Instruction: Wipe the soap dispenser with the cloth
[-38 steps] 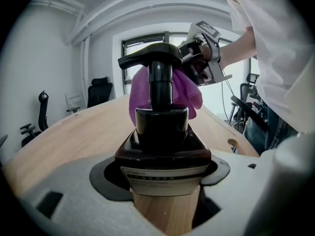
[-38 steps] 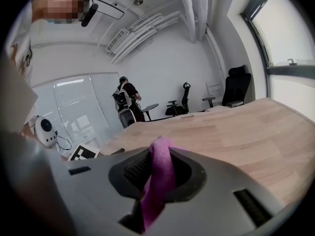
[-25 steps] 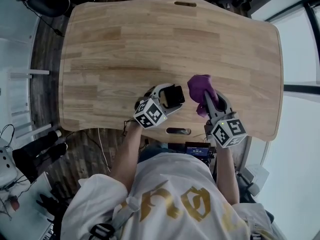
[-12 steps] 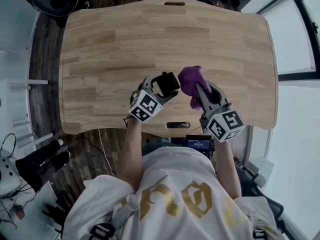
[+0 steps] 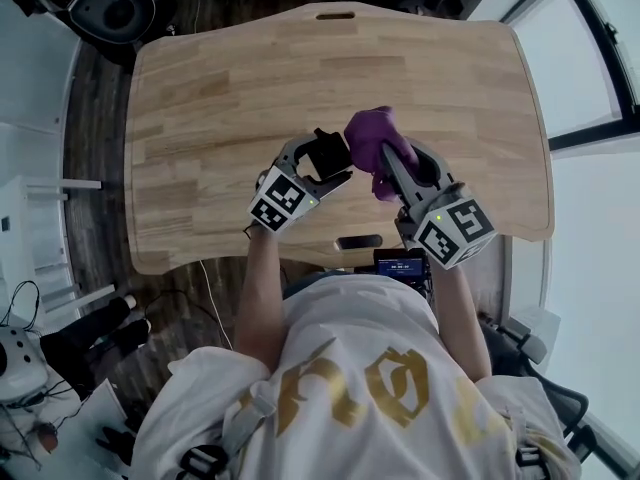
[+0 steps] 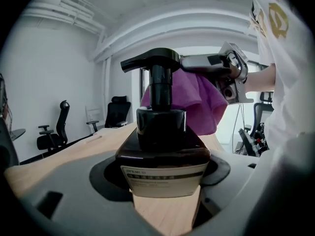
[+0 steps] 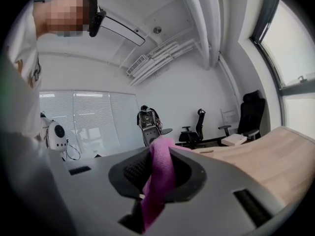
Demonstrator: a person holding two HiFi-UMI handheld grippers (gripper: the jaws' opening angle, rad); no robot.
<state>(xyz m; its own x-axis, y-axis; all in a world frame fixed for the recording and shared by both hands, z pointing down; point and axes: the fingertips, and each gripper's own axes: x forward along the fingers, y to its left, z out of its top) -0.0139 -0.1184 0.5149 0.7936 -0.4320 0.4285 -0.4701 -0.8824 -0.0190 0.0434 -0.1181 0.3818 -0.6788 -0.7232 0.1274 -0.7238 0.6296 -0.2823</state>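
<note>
Soap dispenser (image 6: pixel 162 141): dark bottle w/ black pump head (image 6: pixel 150 60), pale label (image 6: pixel 162 177) facing the left gripper view; upright, near the front-middle of the desk (image 5: pixel 200 98); can't tell whether its base rests on the wood or hangs just above it. Left tongs (image 5: pixel 322 164) are closed round the bottle's lower body, one jaw each side, gripping it. Cloth (image 6: pixel 209 104), purple, hangs bunched just behind the pump neck & shoulder on the bottle's far side; touching or v. near, contact not certain from these views. Right tongs (image 5: pixel 388 163) are clamped on the cloth's upper fold, fabric squeezed btwn the jaws & trailing below them; in head view they sit just right of the dispenser, tips angled toward it.

Step in hand, my read: the wipe proper, or its very start; bottle steadied on one side, cloth at the neck on the other. How much is wiped already: no telling; no smear or wet mark shows.

Next move prob. calls for: press the loose cloth vs. the bottle, drag it down & round the shoulder; left grip firm so the bottle doesn't twist or tip; jaws cover part of the lower body, so that area needs a turn or re-grip; mind the pump head, since a push down there could squirt soap.
</note>
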